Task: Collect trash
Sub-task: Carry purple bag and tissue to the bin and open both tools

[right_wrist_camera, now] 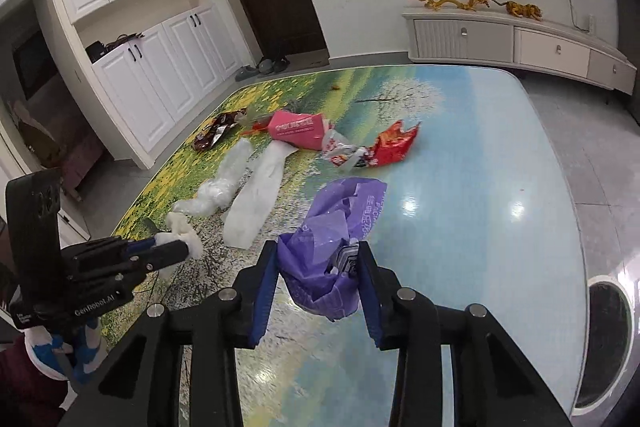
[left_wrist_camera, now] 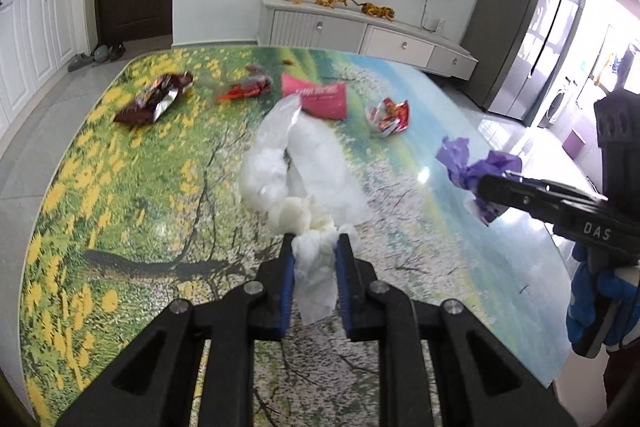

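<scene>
Your left gripper [left_wrist_camera: 315, 247] clamps the white plastic bag's [left_wrist_camera: 308, 163] twisted neck; the right gripper [right_wrist_camera: 318, 259] clamps the purple bag [right_wrist_camera: 332, 227], beside it. Both are light, limp, slippery: grip bunched folds.

Glossy printed table [right_wrist_camera: 460, 187]; crinkly thin plastic purple bag [right_wrist_camera: 340, 227].

Snack wrappers [left_wrist_camera: 154, 99] at the table's [left_wrist_camera: 120, 187] far side, plastic bags [left_wrist_camera: 304, 163] nearer, mid-table.
</scene>
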A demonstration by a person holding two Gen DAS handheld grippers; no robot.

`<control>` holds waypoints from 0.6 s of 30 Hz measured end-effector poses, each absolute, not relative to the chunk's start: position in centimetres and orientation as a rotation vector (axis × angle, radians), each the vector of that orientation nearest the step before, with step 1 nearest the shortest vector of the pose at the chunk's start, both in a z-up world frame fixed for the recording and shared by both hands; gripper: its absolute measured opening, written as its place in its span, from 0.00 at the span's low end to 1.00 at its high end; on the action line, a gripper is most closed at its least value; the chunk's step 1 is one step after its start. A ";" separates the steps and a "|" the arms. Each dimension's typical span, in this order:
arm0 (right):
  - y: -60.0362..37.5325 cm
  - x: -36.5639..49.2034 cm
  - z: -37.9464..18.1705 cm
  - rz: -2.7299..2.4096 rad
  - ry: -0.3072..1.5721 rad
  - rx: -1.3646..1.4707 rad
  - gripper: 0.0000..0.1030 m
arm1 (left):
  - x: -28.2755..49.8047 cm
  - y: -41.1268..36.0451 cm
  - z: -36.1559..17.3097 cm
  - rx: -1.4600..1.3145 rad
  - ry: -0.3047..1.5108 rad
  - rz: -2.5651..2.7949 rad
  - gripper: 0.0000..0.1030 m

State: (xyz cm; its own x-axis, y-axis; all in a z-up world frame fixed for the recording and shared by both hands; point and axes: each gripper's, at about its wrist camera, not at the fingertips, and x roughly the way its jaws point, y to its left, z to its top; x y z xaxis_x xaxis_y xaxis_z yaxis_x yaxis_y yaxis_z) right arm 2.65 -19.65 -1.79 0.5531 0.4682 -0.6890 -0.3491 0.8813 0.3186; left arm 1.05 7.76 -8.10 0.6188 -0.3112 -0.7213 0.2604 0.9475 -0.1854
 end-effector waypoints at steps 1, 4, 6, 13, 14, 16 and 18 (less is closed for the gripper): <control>-20.7 2.3 -1.7 0.466 0.850 0.164 0.35 | 0.9 7.4 -7.4 -0.057 0.830 -0.341 0.17; -24.0 1.1 -1.6 0.403 0.825 0.204 0.35 | 0.9 5.8 -5.7 -0.044 0.806 -0.386 0.17; -26.4 0.4 -1.5 0.358 0.810 0.237 0.35 | 1.2 4.2 -4.7 -0.027 0.796 -0.426 0.17; -36.8 -1.9 -1.8 0.152 0.755 0.342 0.35 | 3.3 -5.5 -2.6 0.101 0.781 -0.581 0.16; -38.2 -2.2 -2.0 0.121 0.753 0.354 0.35 | 3.6 -7.4 -2.4 0.119 0.780 -0.612 0.16; -41.3 -2.8 -2.6 0.050 0.752 0.379 0.35 | 4.2 -11.2 -2.2 0.159 0.777 -0.671 0.16; -44.2 -3.1 -3.6 -0.016 0.759 0.407 0.35 | 4.8 -15.3 -2.3 0.192 0.788 -0.733 0.16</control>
